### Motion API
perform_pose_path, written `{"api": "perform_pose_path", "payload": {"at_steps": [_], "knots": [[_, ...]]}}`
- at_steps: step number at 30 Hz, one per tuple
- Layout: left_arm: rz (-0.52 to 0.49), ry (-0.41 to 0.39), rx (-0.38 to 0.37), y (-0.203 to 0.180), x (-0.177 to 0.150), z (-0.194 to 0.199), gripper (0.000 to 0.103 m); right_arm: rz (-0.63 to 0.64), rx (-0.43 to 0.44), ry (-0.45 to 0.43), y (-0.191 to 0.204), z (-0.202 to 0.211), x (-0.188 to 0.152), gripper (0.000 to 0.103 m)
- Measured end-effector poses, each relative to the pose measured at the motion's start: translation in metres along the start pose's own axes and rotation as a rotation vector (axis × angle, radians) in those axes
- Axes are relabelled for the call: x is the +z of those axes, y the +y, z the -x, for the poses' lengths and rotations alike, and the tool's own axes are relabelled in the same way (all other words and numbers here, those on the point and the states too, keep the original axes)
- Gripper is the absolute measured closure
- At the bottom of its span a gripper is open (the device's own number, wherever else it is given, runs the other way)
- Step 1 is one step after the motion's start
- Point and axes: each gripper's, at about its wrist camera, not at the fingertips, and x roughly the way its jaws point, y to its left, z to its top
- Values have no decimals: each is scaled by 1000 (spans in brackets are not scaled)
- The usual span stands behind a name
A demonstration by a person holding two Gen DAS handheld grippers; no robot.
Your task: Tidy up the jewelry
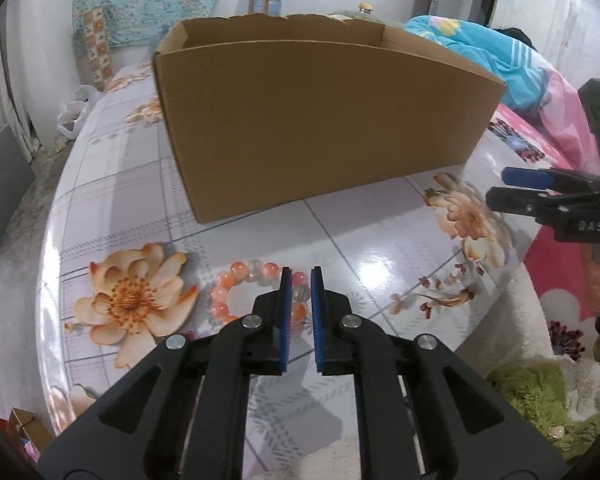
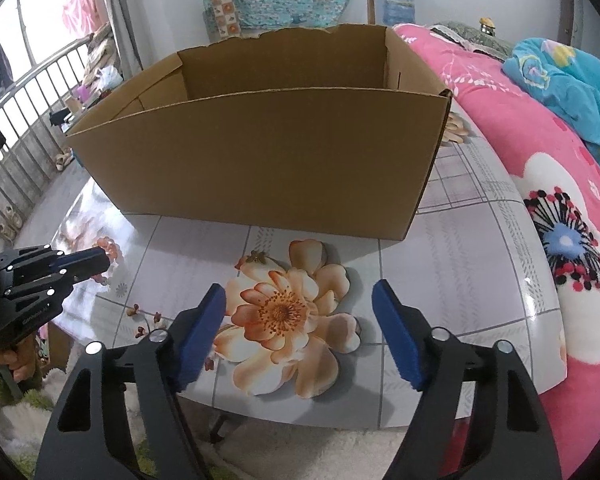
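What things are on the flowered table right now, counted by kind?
Open brown cardboard box: 1
Pink and orange round-bead bracelet: 1
Black tongs with blue pads: 2, left tongs closed on the bracelet, right tongs open over the table
Total: 4

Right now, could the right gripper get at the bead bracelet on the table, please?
Probably not cleanly: the left gripper is closed on the bracelet and covers part of it. The open right gripper has a bare tabletop path otherwise.
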Motion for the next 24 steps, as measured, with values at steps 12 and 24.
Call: {"api": "perform_pose_path", "payload": {"at_steps": [12,24], "knots": [[5,3,-4,-1,2,-4,95,91,14,18,14,-15,9,58],[14,13,-3,2,3,-9,95,173,33,31,28,-35,20,72]]}}
